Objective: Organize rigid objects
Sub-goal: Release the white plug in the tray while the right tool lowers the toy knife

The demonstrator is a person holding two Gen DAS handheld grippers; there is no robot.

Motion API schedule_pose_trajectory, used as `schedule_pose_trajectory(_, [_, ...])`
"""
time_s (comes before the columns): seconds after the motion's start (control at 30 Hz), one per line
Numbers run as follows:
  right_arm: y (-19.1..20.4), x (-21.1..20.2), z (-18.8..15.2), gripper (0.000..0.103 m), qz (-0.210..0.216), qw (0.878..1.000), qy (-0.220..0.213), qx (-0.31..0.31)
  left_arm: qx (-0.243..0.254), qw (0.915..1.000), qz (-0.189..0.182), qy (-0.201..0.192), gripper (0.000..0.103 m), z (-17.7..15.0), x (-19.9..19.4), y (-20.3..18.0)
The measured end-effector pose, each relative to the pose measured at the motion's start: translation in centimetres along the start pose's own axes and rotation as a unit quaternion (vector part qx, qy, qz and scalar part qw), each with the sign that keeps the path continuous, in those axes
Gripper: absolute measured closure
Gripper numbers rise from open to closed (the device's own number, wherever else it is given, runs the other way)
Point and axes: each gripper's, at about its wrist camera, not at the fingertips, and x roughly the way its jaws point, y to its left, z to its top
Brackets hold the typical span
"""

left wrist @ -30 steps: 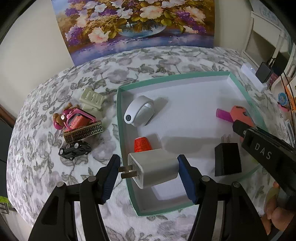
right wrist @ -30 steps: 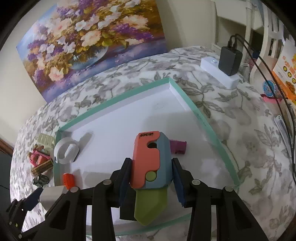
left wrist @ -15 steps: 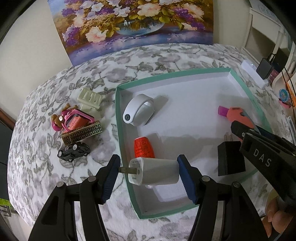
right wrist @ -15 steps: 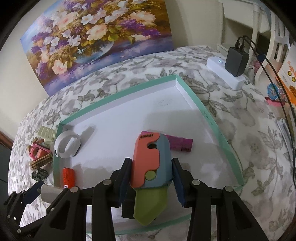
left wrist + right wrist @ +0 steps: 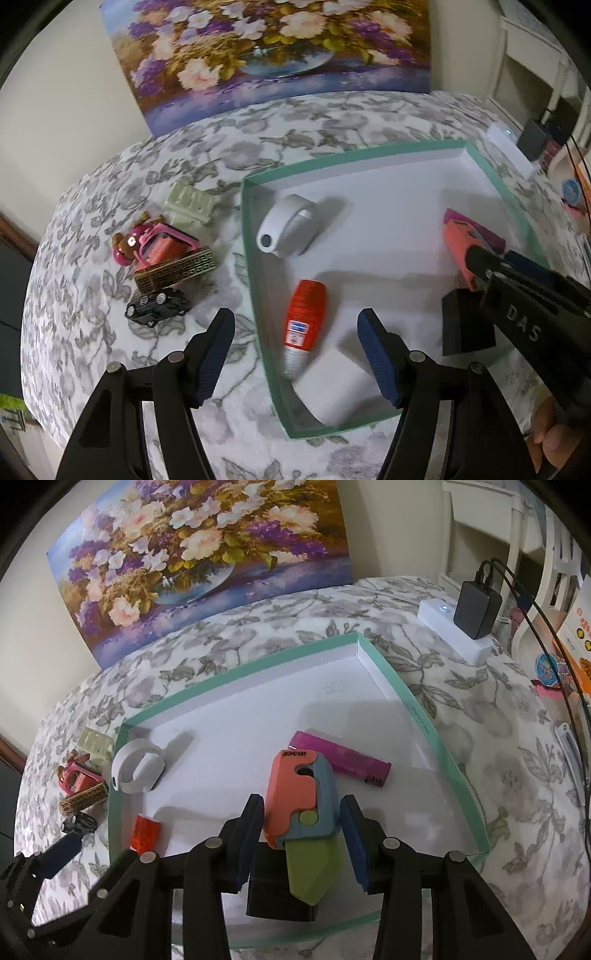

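A white tray with a teal rim (image 5: 255,280) (image 5: 424,716) lies on the flowered cloth. My left gripper (image 5: 295,354) is open above its near left corner; a white charger (image 5: 332,384) lies in the tray below it, beside an orange tube (image 5: 304,317). My right gripper (image 5: 301,838) has its jaws slightly apart around an orange, blue and green toy knife (image 5: 301,808); contact is unclear. A black adapter (image 5: 280,897) lies under it. A pink cylinder (image 5: 340,760) and a white round device (image 5: 290,230) (image 5: 135,770) are in the tray.
Left of the tray lie a black toy car (image 5: 159,304), a gold patterned box (image 5: 175,269), a pink bear toy (image 5: 147,243) and a cream block (image 5: 188,203). A white power strip with a black plug (image 5: 476,609) stands at the far right. A flower painting (image 5: 199,554) leans behind.
My left gripper opened and let go of the white charger, which now lies in the tray's near left corner. The right gripper's jaws have widened slightly around the toy knife.
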Motion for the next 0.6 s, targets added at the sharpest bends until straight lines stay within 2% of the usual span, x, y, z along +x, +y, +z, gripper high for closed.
schedule_pose_trajectory(0.07, [0.0,0.1,0.0,0.050,0.001,1.000,0.002,-0.002,-0.010,0.9999,0.004,-0.001,0.027,0.1,0.0,0.5])
schedule_pose_trajectory(0.1, [0.0,0.2,-0.1,0.048,0.001,1.000,0.003,-0.002,-0.015,0.9999,0.008,-0.001,0.019,0.2,0.0,0.8])
schedule_pose_trajectory(0.13, [0.0,0.4,-0.1,0.045,0.001,1.000,0.005,-0.003,-0.022,0.9997,0.012,-0.002,0.017,0.3,0.1,1.2])
schedule_pose_trajectory(0.37, [0.4,0.8,-0.4,0.023,-0.005,1.000,0.009,-0.017,-0.069,0.9969,0.037,0.012,0.012,0.4,0.9,4.2])
schedule_pose_trajectory(0.5, [0.7,1.0,-0.4,0.016,-0.005,1.000,0.011,-0.024,-0.103,0.9936,0.037,0.027,0.012,0.4,1.5,6.1])
schedule_pose_trajectory(0.6, [0.8,1.1,-0.5,0.006,-0.008,0.999,0.012,-0.028,-0.129,0.9904,0.037,0.034,0.012,0.3,1.9,7.4])
